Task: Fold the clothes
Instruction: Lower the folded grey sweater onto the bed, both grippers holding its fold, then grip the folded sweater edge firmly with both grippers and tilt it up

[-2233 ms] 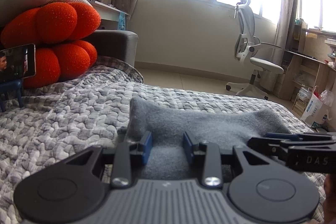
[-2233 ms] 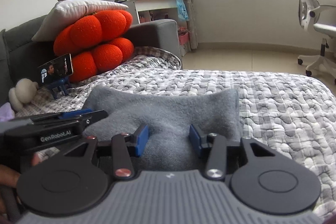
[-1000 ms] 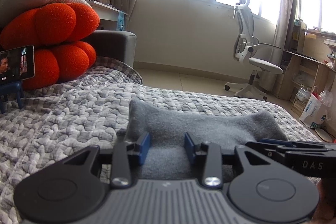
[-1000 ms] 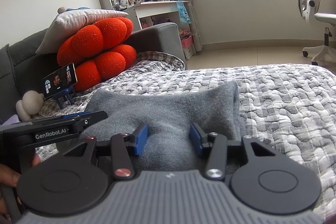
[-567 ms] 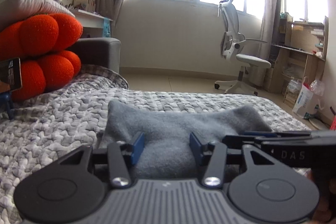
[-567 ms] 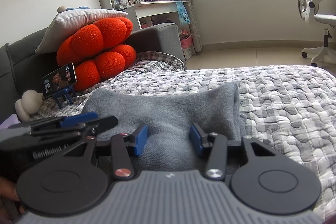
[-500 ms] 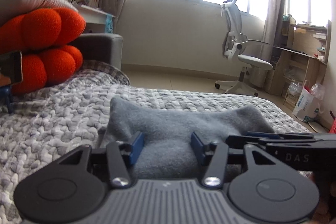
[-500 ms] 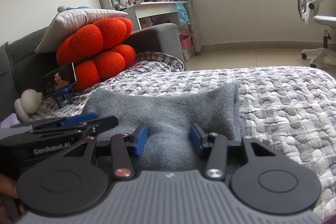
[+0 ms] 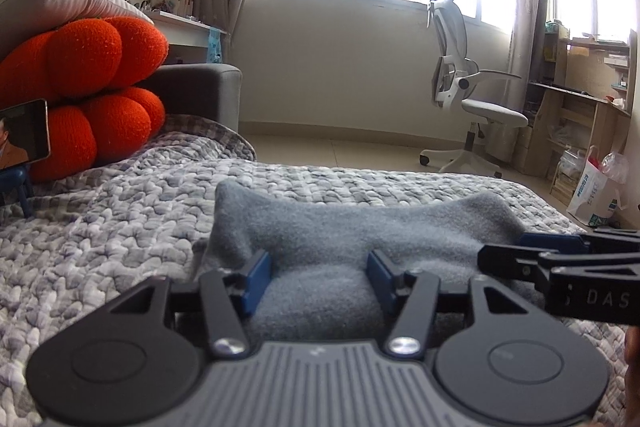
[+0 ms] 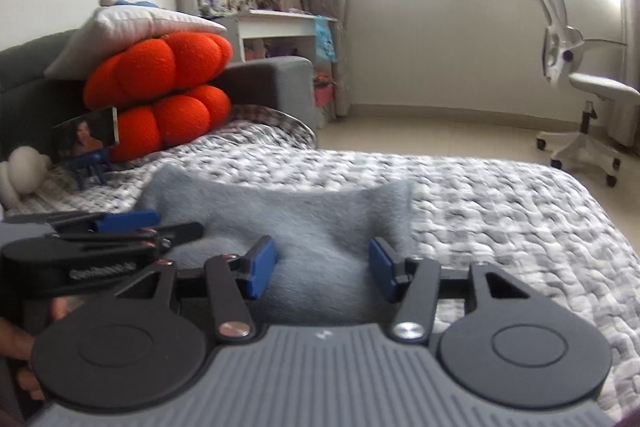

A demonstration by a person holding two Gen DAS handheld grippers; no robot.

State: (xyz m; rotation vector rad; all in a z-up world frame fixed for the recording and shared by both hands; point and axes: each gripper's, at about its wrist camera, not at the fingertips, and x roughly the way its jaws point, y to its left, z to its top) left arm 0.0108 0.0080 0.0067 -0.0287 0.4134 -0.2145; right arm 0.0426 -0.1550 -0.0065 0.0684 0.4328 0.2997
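Note:
A folded grey fleece garment (image 9: 360, 223) lies on the grey quilted bed cover (image 9: 100, 247), its far corners sticking up. My left gripper (image 9: 319, 279) is low over its near left part. Its jaws are opening, with a hump of fleece between the blue pads (image 9: 258, 281). My right gripper (image 10: 322, 267) is over the near right part of the fleece garment (image 10: 300, 215). Its jaws are opening too, with cloth between them. Each gripper shows in the other's view: the right gripper (image 9: 532, 247) at the right edge, the left gripper (image 10: 132, 223) at the left, held by a hand (image 10: 16, 343).
Orange round cushions (image 9: 88, 99) under a white pillow (image 9: 52, 3) sit at the left against a grey sofa arm (image 9: 200, 87). A phone (image 9: 24, 135) stands on a small blue stand. Beyond the bed are bare floor, a white office chair (image 9: 468, 99), a desk and a paper bag (image 9: 592, 195).
The blue pads of both grippers have spread wider apart over the fleece. The garment has stayed flat on the bed, and both hands have barely shifted.

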